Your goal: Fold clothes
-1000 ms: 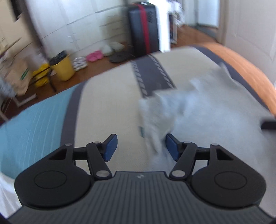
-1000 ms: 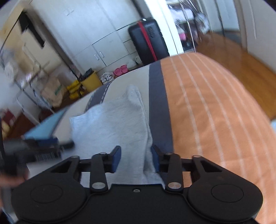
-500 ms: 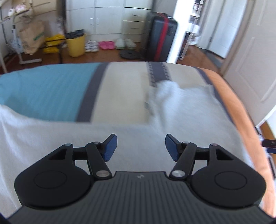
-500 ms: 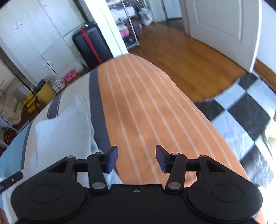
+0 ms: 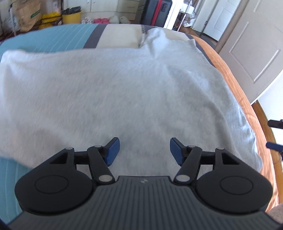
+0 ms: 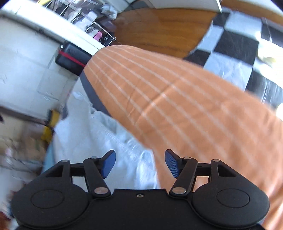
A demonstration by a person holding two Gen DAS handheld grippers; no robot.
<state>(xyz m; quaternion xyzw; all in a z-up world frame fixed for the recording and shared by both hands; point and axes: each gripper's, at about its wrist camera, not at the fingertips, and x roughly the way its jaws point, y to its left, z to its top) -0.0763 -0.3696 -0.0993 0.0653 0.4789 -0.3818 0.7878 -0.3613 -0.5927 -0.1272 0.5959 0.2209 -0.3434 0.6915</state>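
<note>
While spread flat, a light grey garment [image 5: 123, 92] covers the middle of the striped bedspread [image 5: 46, 38].
Left gripper [image 5: 144, 151] hangs over the garment's near part, blue pads [image 5: 111, 150] apart, holding nothing; right gripper [image 6: 140, 163], fingers likewise apart and empty, sits above the garment's rumpled edge [image 6: 113, 134] beside the bedspread's orange band [image 6: 185, 109]; a dark suitcase [image 5: 155, 12] stands beyond the bed.

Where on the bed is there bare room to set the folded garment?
The orange striped band, right of the grey garment, is bare; so is the teal band beyond the garment's far-left edge. The garment fills the middle. Both the left gripper and right gripper are open.
</note>
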